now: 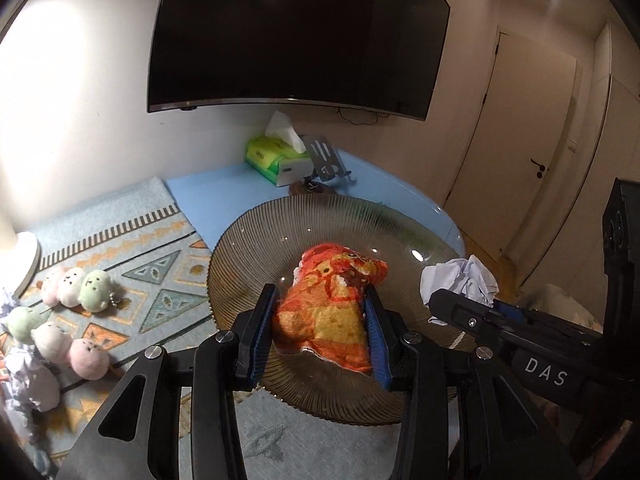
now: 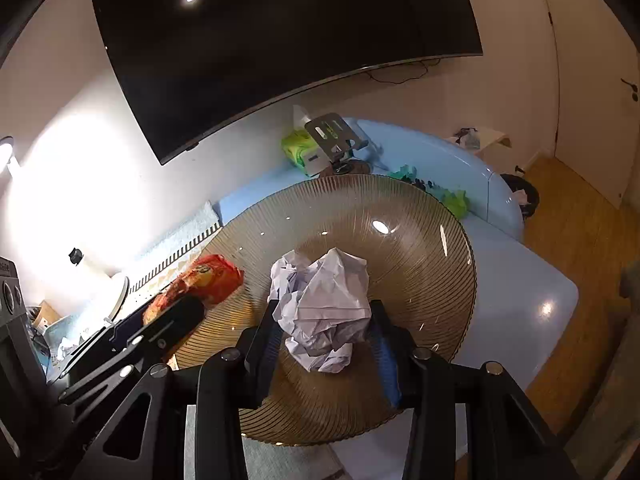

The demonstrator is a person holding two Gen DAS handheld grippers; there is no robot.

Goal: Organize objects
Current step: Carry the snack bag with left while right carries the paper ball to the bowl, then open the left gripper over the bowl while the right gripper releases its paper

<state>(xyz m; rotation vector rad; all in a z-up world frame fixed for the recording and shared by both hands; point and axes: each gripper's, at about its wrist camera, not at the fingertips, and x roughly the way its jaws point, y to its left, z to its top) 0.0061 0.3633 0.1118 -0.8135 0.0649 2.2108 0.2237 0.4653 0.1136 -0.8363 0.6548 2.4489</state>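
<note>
My left gripper is shut on an orange and yellow printed cloth and holds it over a ribbed brown glass plate. My right gripper is shut on a crumpled white paper ball over the same plate. The paper ball and the right gripper also show at the right of the left wrist view. The cloth and the left gripper show at the left of the right wrist view.
Two rows of small plush toys lie on a patterned mat at the left. A green tissue pack and a metal stand are at the back of the blue table. Green scraps lie behind the plate.
</note>
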